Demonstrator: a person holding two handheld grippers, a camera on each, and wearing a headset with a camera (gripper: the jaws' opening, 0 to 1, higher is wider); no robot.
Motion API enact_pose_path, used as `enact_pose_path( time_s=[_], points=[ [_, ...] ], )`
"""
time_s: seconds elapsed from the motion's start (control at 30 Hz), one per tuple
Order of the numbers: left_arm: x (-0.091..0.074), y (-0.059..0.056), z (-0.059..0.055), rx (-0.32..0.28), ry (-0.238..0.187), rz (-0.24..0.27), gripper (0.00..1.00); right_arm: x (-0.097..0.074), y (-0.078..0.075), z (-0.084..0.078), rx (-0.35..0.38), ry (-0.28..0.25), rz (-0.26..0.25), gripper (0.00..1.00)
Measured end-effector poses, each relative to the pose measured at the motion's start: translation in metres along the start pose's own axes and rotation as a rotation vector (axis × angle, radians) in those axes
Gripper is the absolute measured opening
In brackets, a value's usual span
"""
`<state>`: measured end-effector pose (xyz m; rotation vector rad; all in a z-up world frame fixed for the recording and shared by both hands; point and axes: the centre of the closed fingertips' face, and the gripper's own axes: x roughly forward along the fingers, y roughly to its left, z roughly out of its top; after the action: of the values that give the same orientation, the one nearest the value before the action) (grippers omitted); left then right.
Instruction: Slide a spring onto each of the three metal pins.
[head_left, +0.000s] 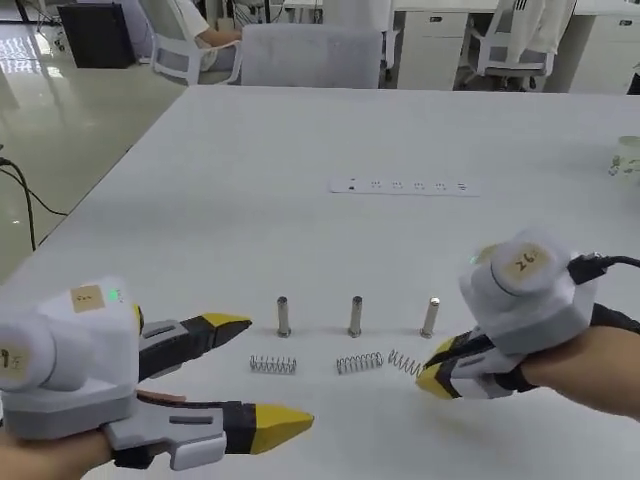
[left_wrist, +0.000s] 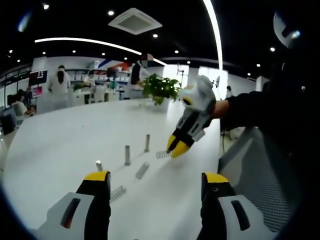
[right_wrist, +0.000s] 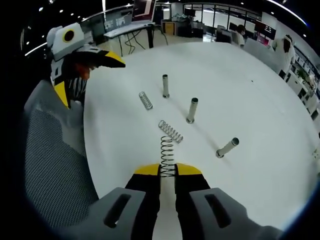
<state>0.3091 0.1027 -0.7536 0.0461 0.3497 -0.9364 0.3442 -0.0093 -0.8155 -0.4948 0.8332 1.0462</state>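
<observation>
The right hand-held gripper (right_wrist: 167, 172) is clamped on one end of a spring (right_wrist: 166, 149), whose long axis runs straight out, roughly level, just beside the upright rightmost pin (right_wrist: 227, 148). The left hand-held gripper (left_wrist: 156, 178), jaws apart, sits well apart from that pin.

Left tool (left_wrist: 155, 178) gapes; right tool (left_wrist: 176, 149) nips a spring (left_wrist: 162, 154).

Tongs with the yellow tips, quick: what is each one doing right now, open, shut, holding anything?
Left tongs: open, holding nothing.
Right tongs: shut on one end of a spring.
</observation>
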Motion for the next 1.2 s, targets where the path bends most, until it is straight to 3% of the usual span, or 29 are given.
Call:
enact_pose_path(
  time_s=[0.67,1.2],
  points=[
    [0.016,-0.012,-0.007,0.061,0.041,-0.092,0.55,-0.006,0.039,0.03,-0.147,-0.016,0.083,0.07],
    [0.025,-0.03,-0.009,0.127,0.058,-0.173,0.35,-0.01,0.067,0.037,-0.245,-0.008,0.176,0.07]
  ],
)
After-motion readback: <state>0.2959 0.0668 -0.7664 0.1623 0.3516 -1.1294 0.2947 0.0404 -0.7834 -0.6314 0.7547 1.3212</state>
